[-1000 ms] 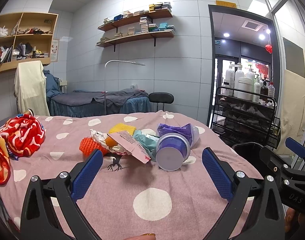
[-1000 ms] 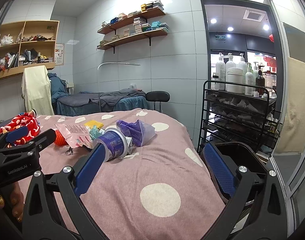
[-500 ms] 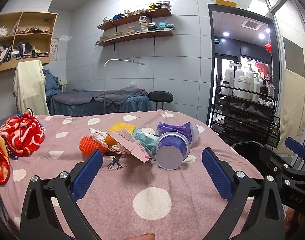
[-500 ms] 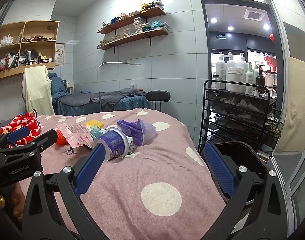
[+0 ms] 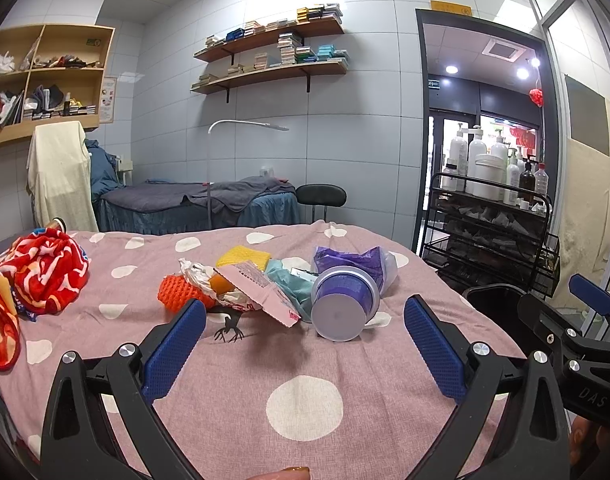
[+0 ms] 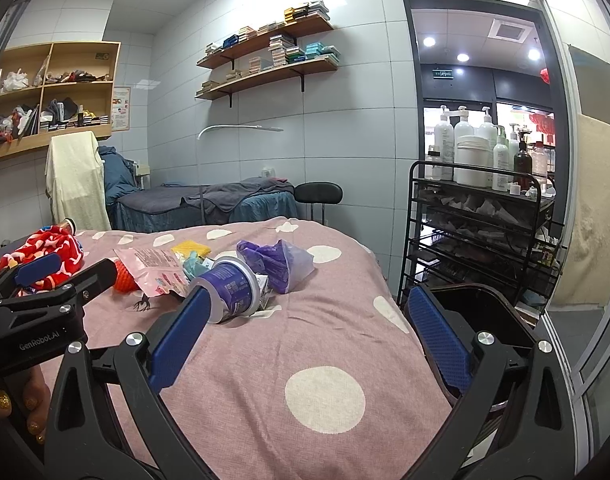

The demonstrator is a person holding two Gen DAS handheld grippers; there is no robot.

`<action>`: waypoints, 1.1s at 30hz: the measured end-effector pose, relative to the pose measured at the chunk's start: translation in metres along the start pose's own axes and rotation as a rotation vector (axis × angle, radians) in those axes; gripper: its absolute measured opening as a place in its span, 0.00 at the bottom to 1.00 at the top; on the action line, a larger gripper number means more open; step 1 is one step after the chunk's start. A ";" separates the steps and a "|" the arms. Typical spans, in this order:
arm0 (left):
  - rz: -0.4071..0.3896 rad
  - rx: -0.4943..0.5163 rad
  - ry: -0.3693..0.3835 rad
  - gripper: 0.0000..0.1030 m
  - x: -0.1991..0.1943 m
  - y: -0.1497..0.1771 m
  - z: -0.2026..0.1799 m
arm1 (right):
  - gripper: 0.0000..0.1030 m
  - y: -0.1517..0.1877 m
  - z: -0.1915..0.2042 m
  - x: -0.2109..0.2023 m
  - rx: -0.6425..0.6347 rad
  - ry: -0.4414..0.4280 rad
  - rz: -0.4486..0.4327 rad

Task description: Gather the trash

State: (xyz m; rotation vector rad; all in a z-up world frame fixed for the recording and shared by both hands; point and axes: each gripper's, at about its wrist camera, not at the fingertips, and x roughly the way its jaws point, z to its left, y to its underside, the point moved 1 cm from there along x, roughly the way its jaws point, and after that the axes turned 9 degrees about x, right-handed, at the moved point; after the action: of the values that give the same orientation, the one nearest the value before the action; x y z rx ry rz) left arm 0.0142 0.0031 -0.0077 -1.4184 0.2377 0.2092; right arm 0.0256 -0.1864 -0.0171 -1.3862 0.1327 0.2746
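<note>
1. The left tongs (image 5: 305, 340) hover low over a bed (image 5: 305, 408) covered in a pink sheet with white dots. Their blue pads are spread wide and hold nothing.
2. The right tongs (image 6: 305, 332) hang over the right part of the same bed, also wide open and empty.
3. The trash sits in one heap near the middle of the bed, ahead of both tongs and untouched by either.
4. At the front of the heap a purple cup (image 5: 343, 304) lies on its side, its pale base facing the left camera.
5. A crumpled purple bag (image 5: 355, 260) lies just behind the cup, touching it.
6. A pink packet (image 5: 261, 290) leans against the cup's left side, over a teal wrapper (image 5: 291, 282).
7. An orange net (image 5: 181, 292) lies at the left end of the heap, with crumpled foil (image 5: 197, 274) beside it and a yellow sponge (image 5: 245, 258) behind.
8. A red patterned cloth (image 5: 37, 276) lies well apart, at the bed's left edge.
9. A black bin (image 6: 477, 312) stands just beside the bed's right edge, behind the right tongs' right pad.
10. A black rack (image 6: 481, 232) with bottles stands behind the bin.
</note>
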 end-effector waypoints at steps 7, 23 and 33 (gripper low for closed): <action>0.001 0.001 0.002 0.95 -0.002 -0.002 -0.001 | 0.95 0.000 0.001 -0.001 0.000 -0.001 0.003; 0.003 0.003 0.004 0.95 -0.004 -0.002 -0.003 | 0.95 -0.001 0.001 -0.001 0.002 -0.001 0.011; 0.010 0.005 0.001 0.95 -0.002 0.001 -0.002 | 0.95 0.000 0.001 -0.001 0.005 -0.002 0.015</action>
State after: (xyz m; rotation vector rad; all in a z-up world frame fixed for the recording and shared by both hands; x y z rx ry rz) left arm 0.0122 0.0012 -0.0083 -1.4121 0.2459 0.2164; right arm 0.0247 -0.1858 -0.0170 -1.3802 0.1425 0.2882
